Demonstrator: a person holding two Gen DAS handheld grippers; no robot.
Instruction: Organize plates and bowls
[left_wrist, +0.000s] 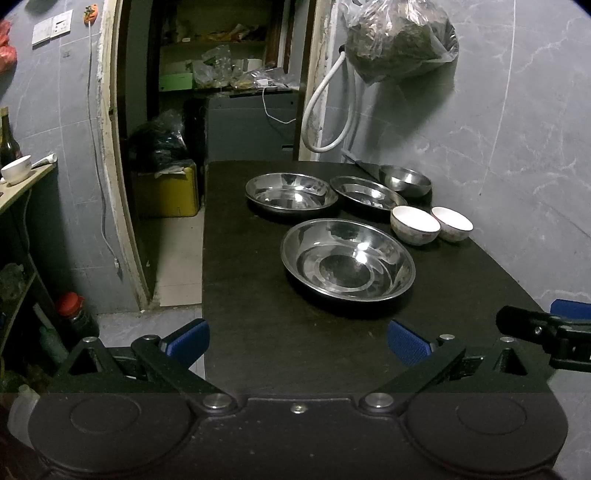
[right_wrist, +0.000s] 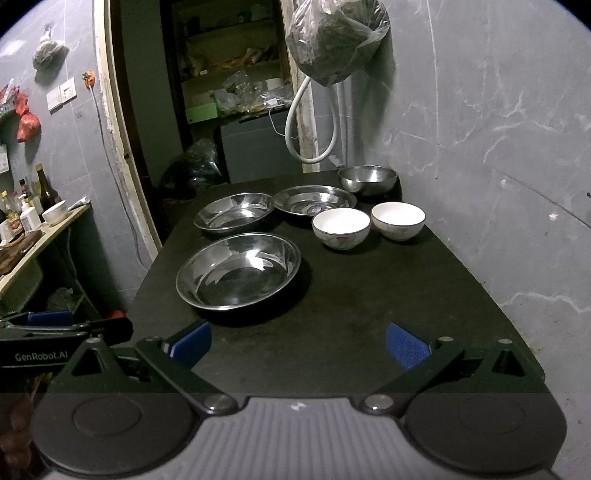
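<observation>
"GenRobot.AI" on left gripper (right_wrist: 55, 332), seemingly open

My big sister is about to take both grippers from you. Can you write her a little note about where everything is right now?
Left gripper: jaws open, empty, above the near edge of the black table.
Right gripper: jaws open, empty, beside it.
Three shallow steel plates: nearest plate, two behind it.
Deep steel bowl at the far corner.
Two white ceramic bowls side by side, near the wall.
Done: nothing stacked.
Left: stack plates and bowls.
</observation>
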